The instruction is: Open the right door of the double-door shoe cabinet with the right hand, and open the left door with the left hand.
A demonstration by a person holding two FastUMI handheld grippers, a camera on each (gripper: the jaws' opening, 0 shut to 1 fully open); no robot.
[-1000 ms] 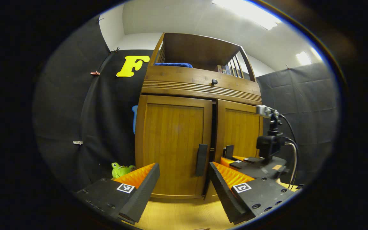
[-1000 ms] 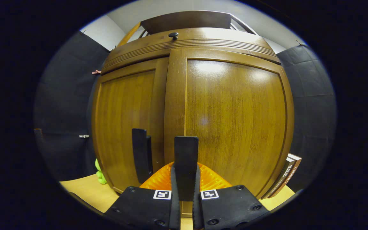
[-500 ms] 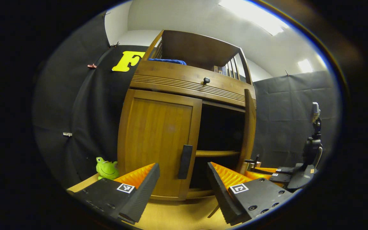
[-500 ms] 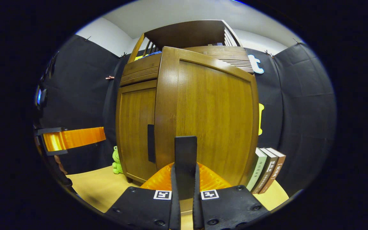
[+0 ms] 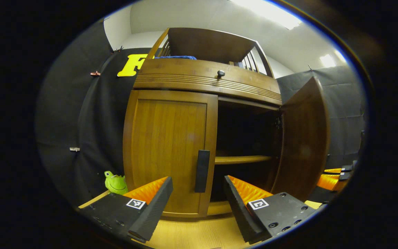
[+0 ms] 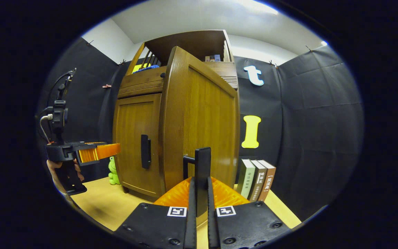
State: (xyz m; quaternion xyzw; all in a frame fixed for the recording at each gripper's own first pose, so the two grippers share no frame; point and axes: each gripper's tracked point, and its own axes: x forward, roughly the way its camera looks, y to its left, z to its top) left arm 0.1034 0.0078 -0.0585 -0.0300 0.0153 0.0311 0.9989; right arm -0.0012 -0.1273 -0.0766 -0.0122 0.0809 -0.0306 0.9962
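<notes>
The wooden shoe cabinet (image 5: 206, 79) stands on a light table. Its right door (image 5: 302, 138) is swung wide open, showing a dark inside with a shelf (image 5: 240, 159). In the right gripper view my right gripper (image 6: 199, 186) is shut on that door's dark handle (image 6: 202, 162), with the right door (image 6: 206, 121) edge-on ahead. The left door (image 5: 171, 152) is closed. My left gripper (image 5: 199, 197) is open, a short way in front of the left door's handle (image 5: 202, 170) without touching it. The left gripper (image 6: 114, 150) also appears at the left, held by a hand (image 6: 55, 169).
A green frog toy (image 5: 116, 182) sits on the table (image 5: 192, 231) left of the cabinet. Three books (image 6: 256, 180) stand upright right of the cabinet, behind the open door. A blue cloth (image 5: 176, 57) lies on the cabinet's top shelf. Black cloth walls close in the booth.
The right door has swung from nearly closed to wide open, pulled by my right gripper on its handle. My left gripper has moved slightly closer to the left door's handle, still open.
</notes>
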